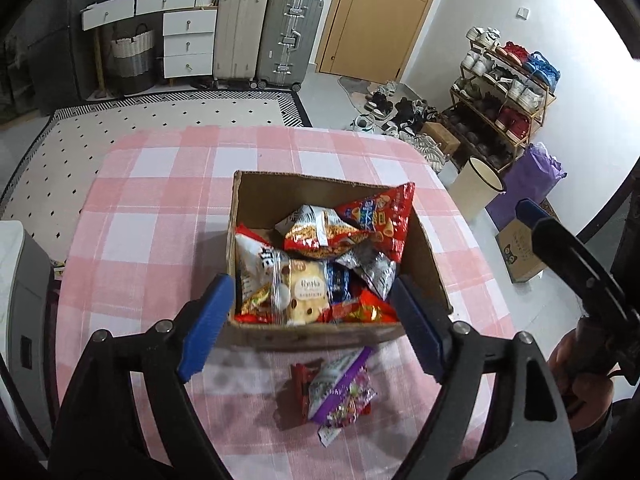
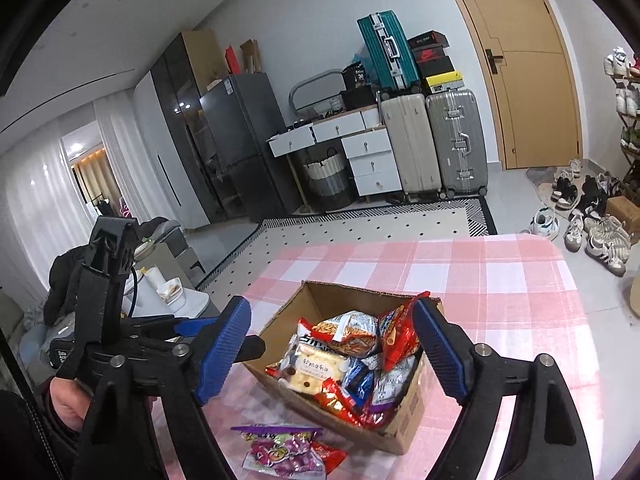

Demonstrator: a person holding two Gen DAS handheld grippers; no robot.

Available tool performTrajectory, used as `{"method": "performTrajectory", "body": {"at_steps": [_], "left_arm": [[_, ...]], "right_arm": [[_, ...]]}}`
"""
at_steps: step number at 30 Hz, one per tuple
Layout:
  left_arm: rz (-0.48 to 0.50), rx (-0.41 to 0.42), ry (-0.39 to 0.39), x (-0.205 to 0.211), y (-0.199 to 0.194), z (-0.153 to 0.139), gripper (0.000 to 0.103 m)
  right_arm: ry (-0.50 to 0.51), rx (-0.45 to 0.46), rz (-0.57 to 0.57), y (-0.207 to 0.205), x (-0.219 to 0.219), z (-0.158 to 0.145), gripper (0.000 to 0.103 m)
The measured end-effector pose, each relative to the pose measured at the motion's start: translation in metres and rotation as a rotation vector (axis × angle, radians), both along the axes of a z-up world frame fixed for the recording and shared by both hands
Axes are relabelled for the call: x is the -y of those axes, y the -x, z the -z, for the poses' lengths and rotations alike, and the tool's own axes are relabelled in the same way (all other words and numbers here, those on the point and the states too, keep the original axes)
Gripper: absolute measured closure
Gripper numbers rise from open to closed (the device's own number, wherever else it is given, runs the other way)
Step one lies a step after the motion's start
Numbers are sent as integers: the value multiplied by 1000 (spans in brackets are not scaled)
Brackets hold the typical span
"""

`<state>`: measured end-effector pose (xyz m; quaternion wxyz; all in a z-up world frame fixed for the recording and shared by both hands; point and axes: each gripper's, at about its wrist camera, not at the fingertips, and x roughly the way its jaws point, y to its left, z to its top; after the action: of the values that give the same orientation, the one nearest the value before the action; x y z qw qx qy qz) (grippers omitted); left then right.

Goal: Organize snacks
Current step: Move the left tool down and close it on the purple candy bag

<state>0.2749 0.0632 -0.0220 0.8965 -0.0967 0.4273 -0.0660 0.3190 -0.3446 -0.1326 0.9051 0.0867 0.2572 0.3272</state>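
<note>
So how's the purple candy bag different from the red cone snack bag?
The purple candy bag lies flat on the pink checked tablecloth, outside the cardboard box; the red cone snack bag sits inside the box, propped up with a corner poking above the rim. The purple bag rests on a small red packet; the red bag tops the pile. Both are sealed snack bags, neither held.

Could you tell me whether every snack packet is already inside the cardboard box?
No, a purple packet lies on the tablecloth outside the cardboard box.

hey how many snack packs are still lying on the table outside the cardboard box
2, both just in front of the cardboard box: a purple candy bag lying partly on top of a red packet. Anything under them would be hidden.
</note>
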Motion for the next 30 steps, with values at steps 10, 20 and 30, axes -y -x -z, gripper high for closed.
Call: {"method": "performTrajectory", "body": {"at_steps": [10, 20, 30], "left_arm": [[6, 7, -3, 10, 44, -1, 19], [-8, 57, 10, 11, 96, -3, 12], [-34, 93, 47, 1, 127, 9, 1]], "right_arm": [[1, 12, 19, 47, 13, 1, 6], [12, 41, 39, 97, 24, 9, 1], [49, 70, 83, 135, 23, 28, 1]]}}
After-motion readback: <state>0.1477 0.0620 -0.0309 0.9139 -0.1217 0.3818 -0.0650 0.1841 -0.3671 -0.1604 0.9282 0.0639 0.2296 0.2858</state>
